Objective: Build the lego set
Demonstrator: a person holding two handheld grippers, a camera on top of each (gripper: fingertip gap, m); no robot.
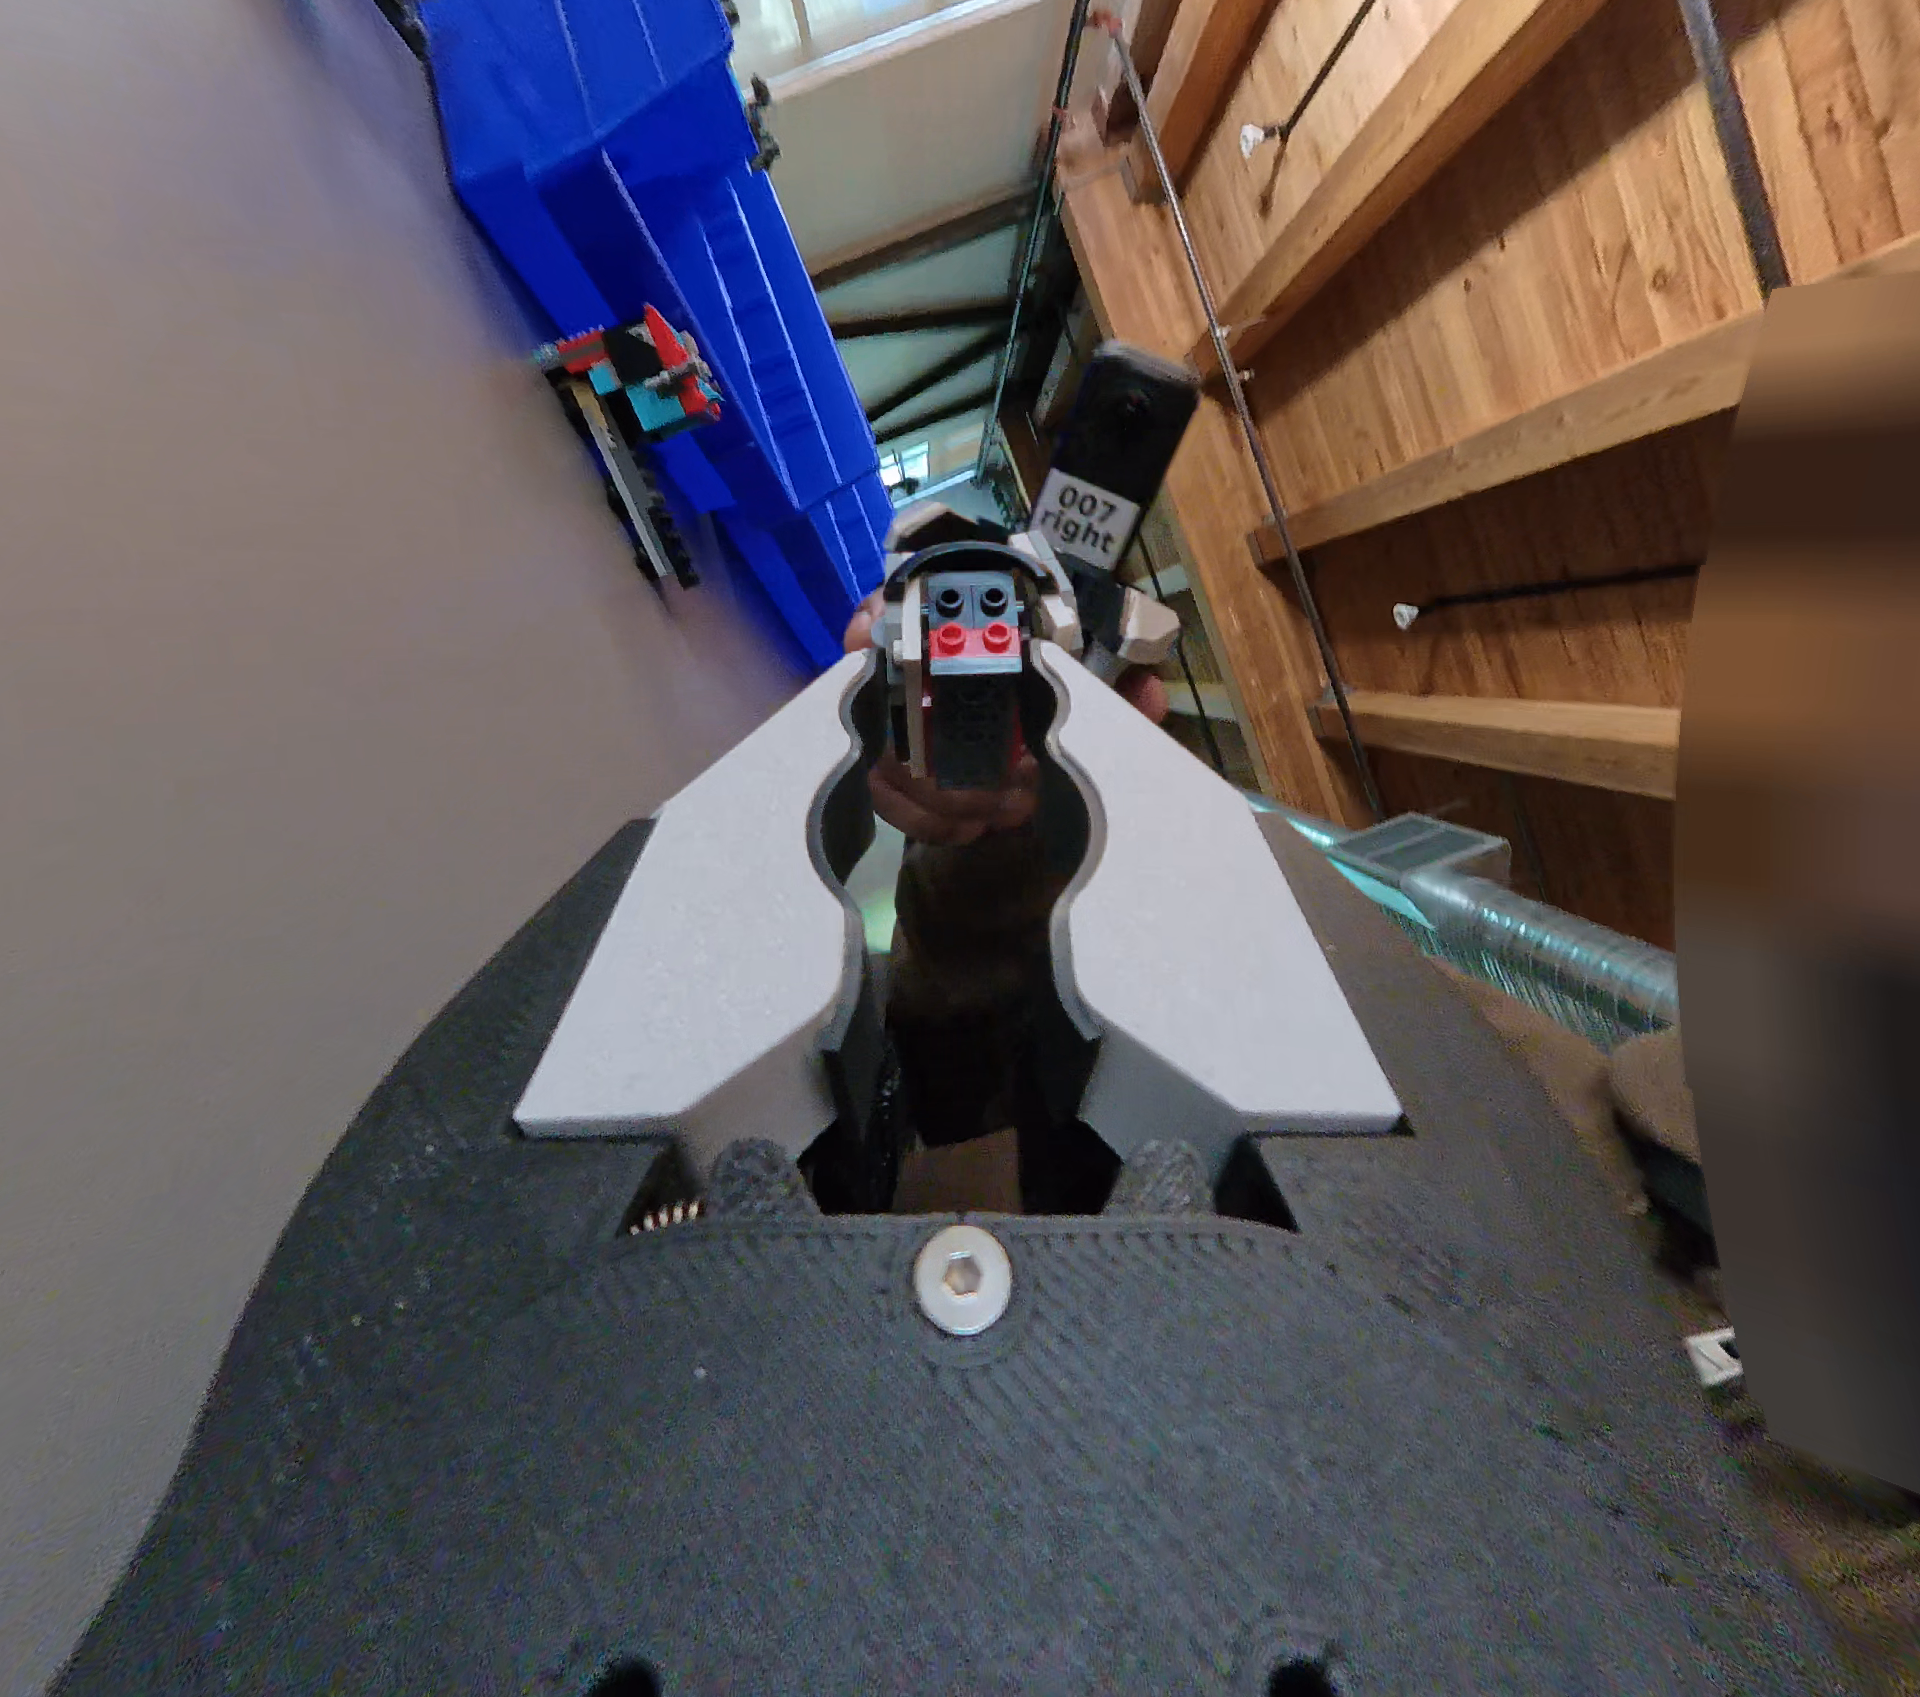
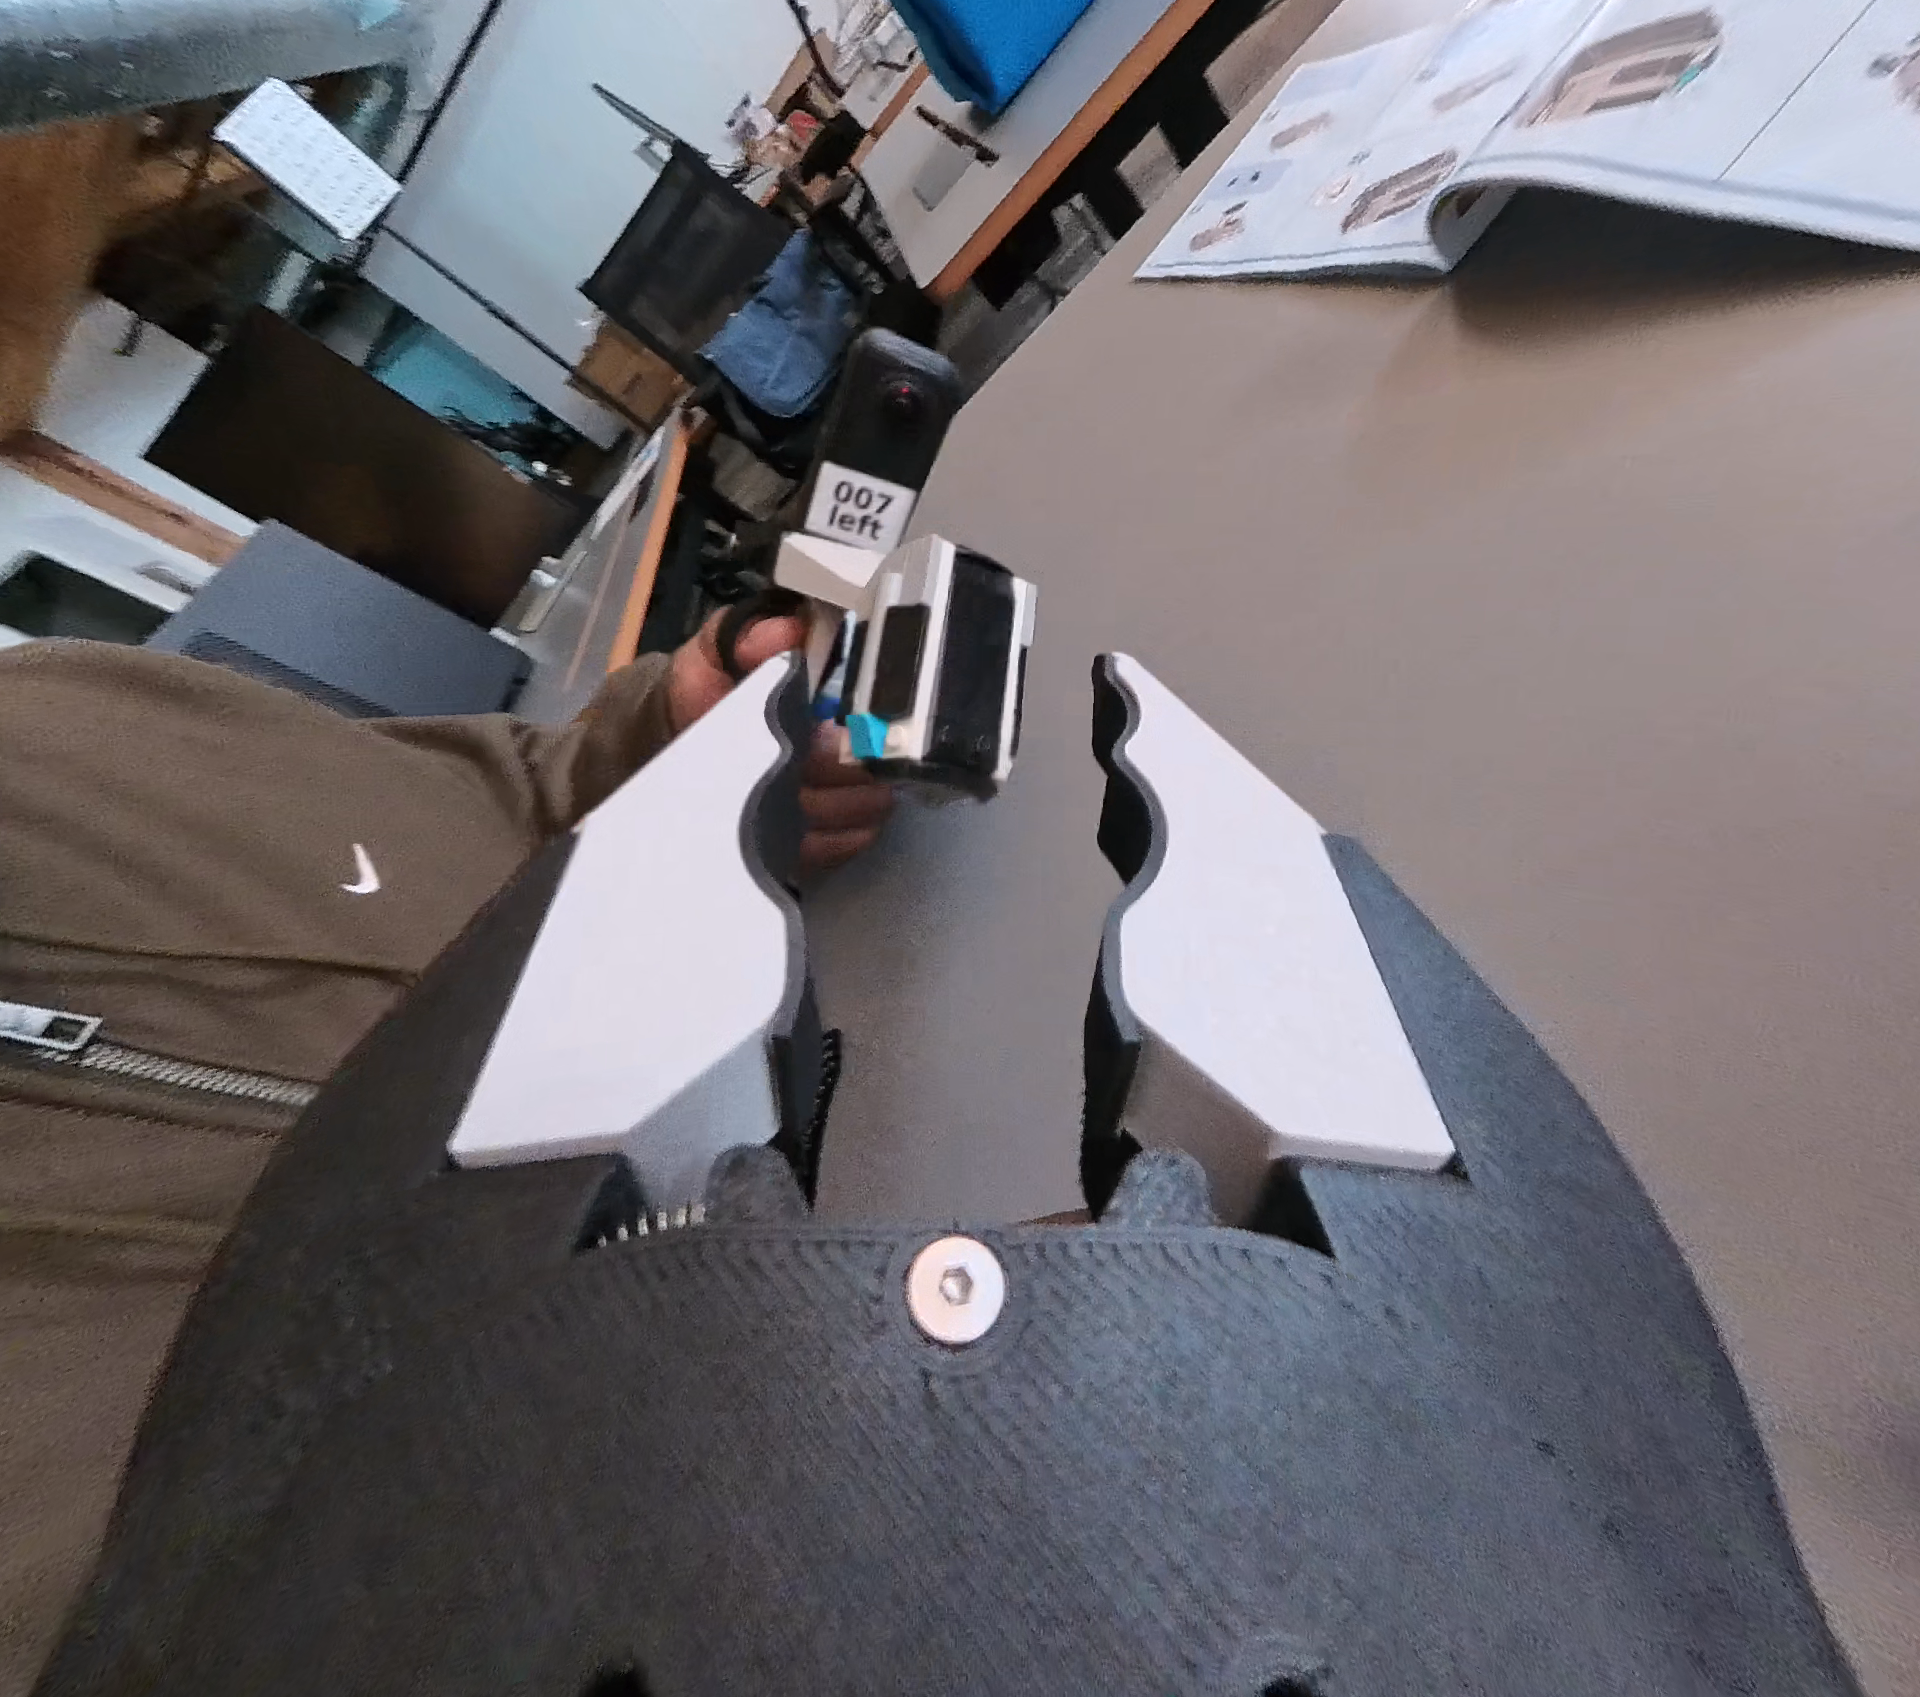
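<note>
My left hand-held gripper (image 1: 961,691) is closed on a small toy-brick assembly (image 1: 971,660), grey, black and red with pale side panels. Its two fingers press on the assembly's sides at their tips. The assembly's long axis runs straight out along the fingers, away from me, with its studded end facing back toward the camera.

My right hand-held gripper (image 2: 945,691) stands wide open and holds nothing. The grey table (image 2: 1455,608) shows through the gap between its fingers. The same brick assembly (image 2: 940,671) sits just ahead of those fingertips, nearer the left finger, seen from its black and white side. No pad of this gripper touches it.

An open instruction booklet (image 2: 1610,89) lies far right on the table. Another brick model (image 1: 644,390) and blue bins (image 1: 623,141) stand at the table's far left.
</note>
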